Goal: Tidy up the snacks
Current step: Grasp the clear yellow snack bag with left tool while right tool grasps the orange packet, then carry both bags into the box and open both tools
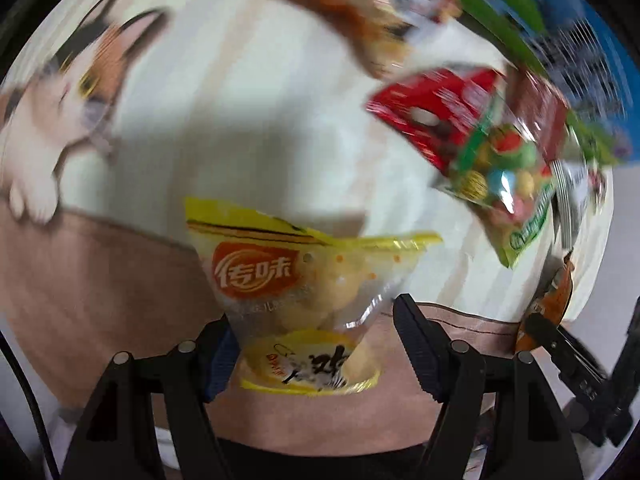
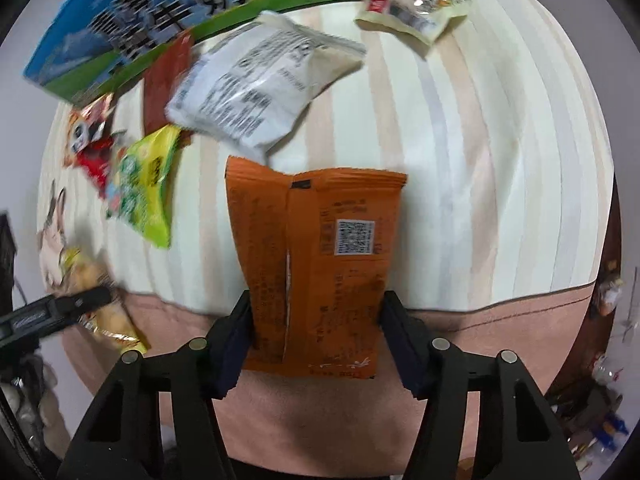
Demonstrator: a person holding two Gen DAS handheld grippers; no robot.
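Nearest the right wrist lens: black two-finger right tool [image 2: 316, 340], closed on a flat orange foil snack packet [image 2: 316, 264] with its back seam and a white code patch facing the camera, both fingers pressed against its lower edges. Beyond it, a striped cream-and-pink cloth-covered surface [image 2: 460, 160] with a plain pink border nearest the tool. Farther back, a white crinkled packet with black print [image 2: 256, 84], lying just past the orange packet's top edge; a yellow-green candy bag [image 2: 144, 188] to the left; a small cream packet [image 2: 412, 8] well apart at the far edge; a blue-and-green printed carton [image 2: 132, 20] along the back left.

From the left wrist lens, heavily blurred by motion: black two-finger left tool [image 1: 316, 340], gripping a clear-and-yellow bag of pale round snacks with an orange logo [image 1: 296, 288], pinched narrow at its lower end between the fingers. Red crinkled packet [image 1: 432, 120] and green bag of coloured candies [image 1: 508, 176] overlapping at upper right, orange packet [image 1: 360, 12] near the top, cat picture [image 1: 76, 96] printed on the cloth at left.
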